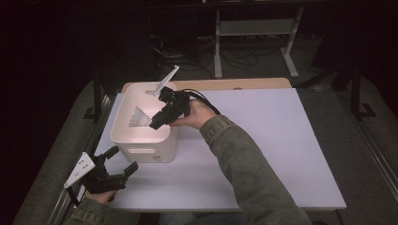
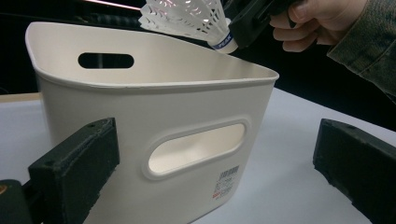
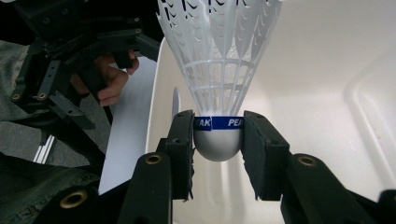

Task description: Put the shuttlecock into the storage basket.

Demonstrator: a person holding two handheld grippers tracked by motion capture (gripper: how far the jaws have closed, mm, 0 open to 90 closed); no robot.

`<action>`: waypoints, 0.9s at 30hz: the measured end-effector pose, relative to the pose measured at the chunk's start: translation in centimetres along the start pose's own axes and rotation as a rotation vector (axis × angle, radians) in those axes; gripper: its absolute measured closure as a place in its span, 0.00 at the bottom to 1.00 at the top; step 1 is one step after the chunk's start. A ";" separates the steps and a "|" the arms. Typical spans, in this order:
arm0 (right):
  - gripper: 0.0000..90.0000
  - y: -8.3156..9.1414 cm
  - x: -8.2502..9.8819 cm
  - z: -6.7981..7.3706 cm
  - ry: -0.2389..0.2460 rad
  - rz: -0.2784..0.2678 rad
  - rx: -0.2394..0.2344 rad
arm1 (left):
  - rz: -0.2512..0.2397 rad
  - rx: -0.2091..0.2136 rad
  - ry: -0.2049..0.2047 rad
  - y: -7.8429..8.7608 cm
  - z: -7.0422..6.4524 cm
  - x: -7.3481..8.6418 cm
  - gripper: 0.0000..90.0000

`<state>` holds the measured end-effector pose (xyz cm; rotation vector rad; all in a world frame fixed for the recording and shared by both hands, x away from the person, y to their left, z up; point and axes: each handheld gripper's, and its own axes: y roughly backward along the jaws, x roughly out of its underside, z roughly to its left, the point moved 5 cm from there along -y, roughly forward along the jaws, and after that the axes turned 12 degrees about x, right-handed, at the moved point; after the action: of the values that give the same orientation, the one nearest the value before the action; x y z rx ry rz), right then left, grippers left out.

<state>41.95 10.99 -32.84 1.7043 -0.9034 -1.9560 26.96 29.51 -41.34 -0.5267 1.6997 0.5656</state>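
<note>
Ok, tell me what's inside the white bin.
The white bin looks bare inside; the floor under the shuttlecock is hidden. The right gripper holds that shuttlecock by its cork over the opening, not yet dropped.

Both grippers are matte black, with blocky jaws faced in rough dark padding and brass-coloured rivets at the linkage joints. The left gripper (image 1: 123,161) carries a grey three-cornered plate dotted with small holes. A black cable trails from the right gripper (image 1: 151,123). The sleeves (image 1: 253,168) are olive-green fabric with ribbed cuffs.
</note>
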 end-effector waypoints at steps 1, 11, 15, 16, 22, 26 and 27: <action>0.68 -0.1 0.0 0.0 -0.007 0.003 0.005 | 0.000 0.000 0.000 0.0 0.0 0.0 0.00; 0.19 0.7 0.1 -0.4 -0.068 -0.018 -0.006 | -0.007 0.002 0.000 0.0 0.0 0.0 0.00; 0.13 1.4 -0.1 -0.5 -0.053 -0.048 0.031 | -0.005 0.001 -0.001 -0.1 0.0 0.0 0.00; 0.08 1.6 -0.1 -0.5 -0.047 -0.055 0.047 | -0.007 0.002 -0.001 -0.1 0.0 0.0 0.00; 0.00 2.9 -0.1 -0.6 -0.059 -0.105 0.079 | -0.009 0.002 -0.001 0.0 0.0 0.0 0.00; 0.00 3.7 -0.1 -0.7 -0.057 -0.138 0.084 | -0.007 0.002 -0.001 0.0 0.0 0.0 0.00; 0.00 3.9 0.0 -0.6 -0.070 -0.135 0.096 | -0.007 0.001 -0.001 0.0 0.0 0.0 0.00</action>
<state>42.09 8.03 -30.16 1.8028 -0.9433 -2.1020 26.96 29.46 -41.33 -0.5312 1.6969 0.5596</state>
